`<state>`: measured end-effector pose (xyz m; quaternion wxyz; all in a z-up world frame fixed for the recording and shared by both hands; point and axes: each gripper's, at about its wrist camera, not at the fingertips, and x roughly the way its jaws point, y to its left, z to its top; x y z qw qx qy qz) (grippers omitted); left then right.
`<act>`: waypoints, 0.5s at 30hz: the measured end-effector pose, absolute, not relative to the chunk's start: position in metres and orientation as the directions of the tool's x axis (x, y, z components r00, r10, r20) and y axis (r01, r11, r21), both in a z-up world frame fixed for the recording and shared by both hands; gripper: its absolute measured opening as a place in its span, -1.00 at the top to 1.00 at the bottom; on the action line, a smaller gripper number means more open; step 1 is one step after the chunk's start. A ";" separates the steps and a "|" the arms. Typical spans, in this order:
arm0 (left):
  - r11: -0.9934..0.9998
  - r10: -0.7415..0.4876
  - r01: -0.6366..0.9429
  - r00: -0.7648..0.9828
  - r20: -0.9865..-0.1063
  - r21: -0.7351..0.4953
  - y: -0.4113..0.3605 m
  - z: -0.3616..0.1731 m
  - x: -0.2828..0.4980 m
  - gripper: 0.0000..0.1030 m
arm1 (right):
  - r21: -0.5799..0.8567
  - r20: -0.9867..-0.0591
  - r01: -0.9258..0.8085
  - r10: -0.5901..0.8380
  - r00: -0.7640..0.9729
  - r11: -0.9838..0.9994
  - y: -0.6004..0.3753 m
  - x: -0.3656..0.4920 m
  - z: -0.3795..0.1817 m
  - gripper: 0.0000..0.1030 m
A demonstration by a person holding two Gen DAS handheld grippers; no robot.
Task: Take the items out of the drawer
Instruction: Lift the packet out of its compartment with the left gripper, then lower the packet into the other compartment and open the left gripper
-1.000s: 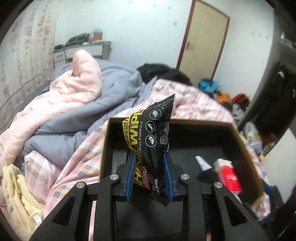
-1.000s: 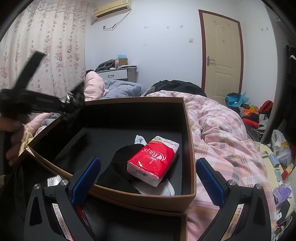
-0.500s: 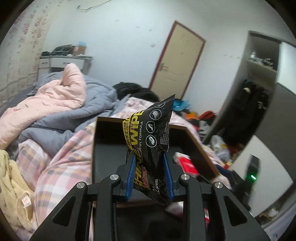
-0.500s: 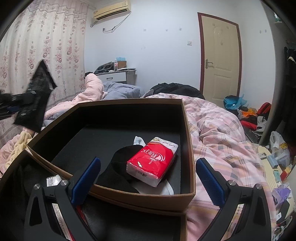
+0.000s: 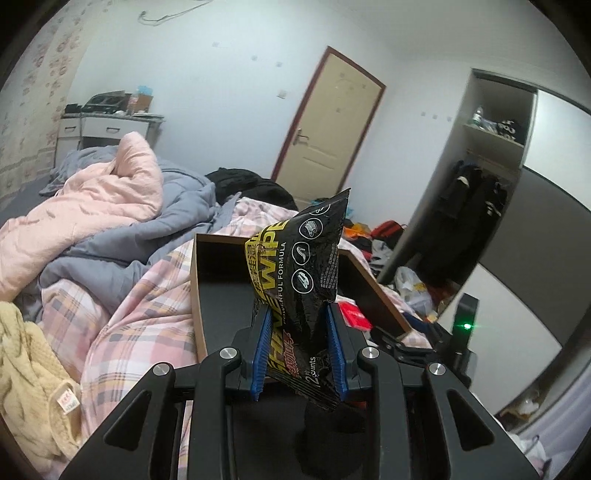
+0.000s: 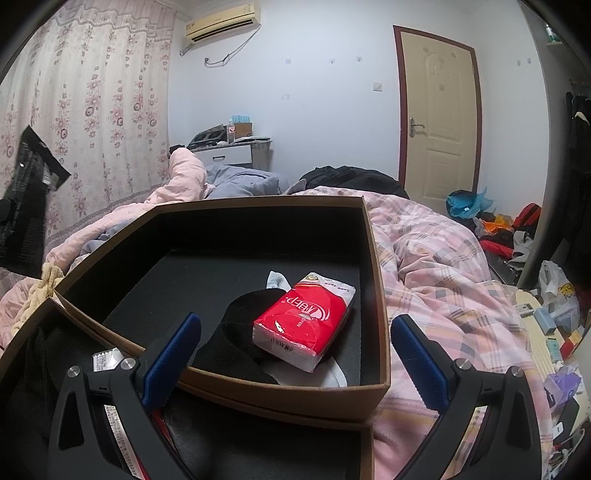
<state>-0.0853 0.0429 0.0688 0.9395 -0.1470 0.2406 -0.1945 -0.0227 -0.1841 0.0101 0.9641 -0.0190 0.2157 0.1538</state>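
Drawer (image 6: 382, 295) – tissue pack (image 6: 304, 325) (black sock (image 6: 236, 332)).

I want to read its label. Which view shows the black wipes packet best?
The left wrist view: the black wipes packet fills the centre, pinched in the left hand-held gripper, print readable. The right wrist view shows it only at the left edge, dark and unreadable.

a lived-in home bedroom. an unmade bed with a pink plaid quilt (image 6: 436, 258) and rumpled pink and grey-blue duvets (image 5: 110, 214); floral pink curtains (image 6: 85, 118); a wall-mounted cream air conditioner (image 6: 221, 22); a cream panelled door with dark red frame (image 6: 437, 110); an open wardrobe with hanging dark clothes (image 5: 469, 206); a white bedside drawer unit (image 5: 107, 129).
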 end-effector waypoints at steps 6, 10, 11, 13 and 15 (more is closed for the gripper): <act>0.869 -0.472 0.325 0.772 -0.425 -0.373 0.044 0.086 -0.101 0.52 | 0.030 -0.421 -0.305 0.288 0.860 0.952 -0.184 -0.023 0.010 -0.97; 0.813 -0.554 0.361 0.720 -0.418 -0.457 0.044 0.089 -0.103 0.52 | 0.030 -0.422 -0.305 0.289 0.860 0.952 -0.184 -0.023 0.010 -0.97; 0.803 -0.572 0.375 0.704 -0.421 -0.463 0.042 0.088 -0.103 0.52 | 0.029 -0.421 -0.305 0.288 0.860 0.952 -0.184 -0.023 0.010 -0.97; 0.799 -0.585 0.394 0.685 -0.434 -0.455 0.038 0.086 -0.102 0.52 | 0.029 -0.421 -0.305 0.289 0.860 0.952 -0.185 -0.023 0.010 -0.97; 0.806 -0.581 0.395 0.672 -0.459 -0.441 0.033 0.080 -0.099 0.52 | 0.029 -0.422 -0.305 0.288 0.860 0.952 -0.185 -0.023 0.010 -0.98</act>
